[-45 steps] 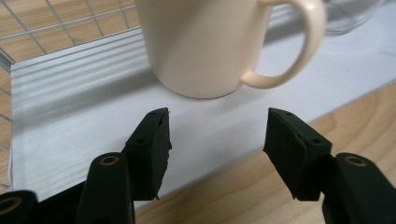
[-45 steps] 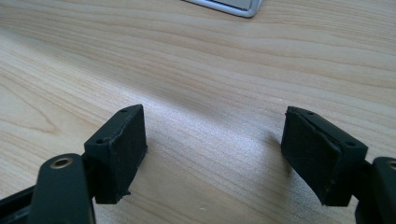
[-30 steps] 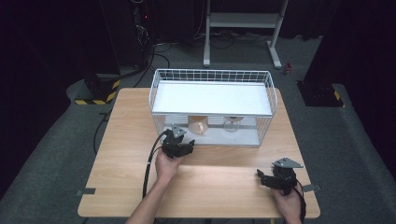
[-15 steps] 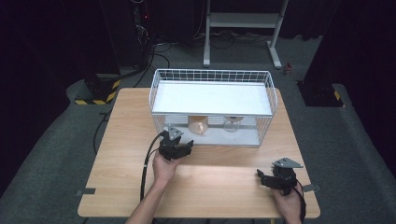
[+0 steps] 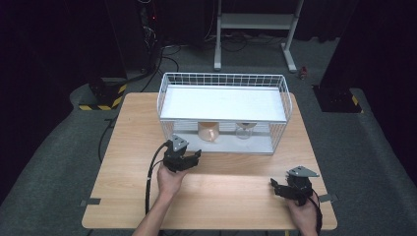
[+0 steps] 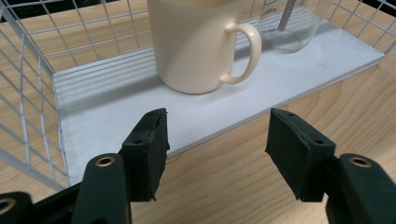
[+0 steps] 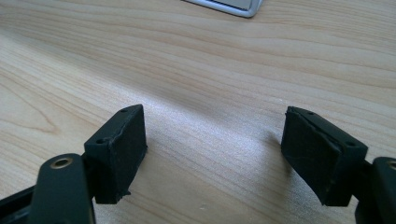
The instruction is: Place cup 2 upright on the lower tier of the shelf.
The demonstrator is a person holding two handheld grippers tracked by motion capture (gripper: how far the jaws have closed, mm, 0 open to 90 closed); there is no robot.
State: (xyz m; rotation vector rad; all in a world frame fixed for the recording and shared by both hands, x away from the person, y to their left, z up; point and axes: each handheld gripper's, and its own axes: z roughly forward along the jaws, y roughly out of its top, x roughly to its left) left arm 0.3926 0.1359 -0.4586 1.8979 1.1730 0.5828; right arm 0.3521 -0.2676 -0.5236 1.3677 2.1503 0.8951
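**Cream mug on the lower shelf, left gripper lined up in front**

High view: wire rack [image 5: 223, 110] standing mid-table on the wooden table [image 5: 133, 142], white top shelf covering most of it. Under that shelf, a cream mug [image 5: 208, 132] toward the rack's left half, a clear glass vessel [image 5: 244, 131] just to its right, apart from it. Left gripper [image 5: 186, 158] just off the rack's front edge, pointed at the mug. Right gripper [image 5: 281, 187] well back from the rack, near the table's front right corner, resting low.

Left gripper view: mug [image 6: 198, 44] upright on the rack's lower shelf [image 6: 116, 112], handle [image 6: 245, 53] turned toward the glass vessel [image 6: 292, 25]. Left gripper [image 6: 217, 149] with jaws parted, nothing between them, short of the shelf edge. Probably glazed ceramic: stiff, fairly heavy, slippery, breakable if knocked on the wires. Best hold likely across the handle loop or on the wall at the rim; body looks wider than the present gap. A thin rod inside the glass, not clear from above.

Right gripper view: right gripper [image 7: 212, 156] spread wide and empty over bare wood; a corner of the rack's base [image 7: 229, 5] at the top edge.
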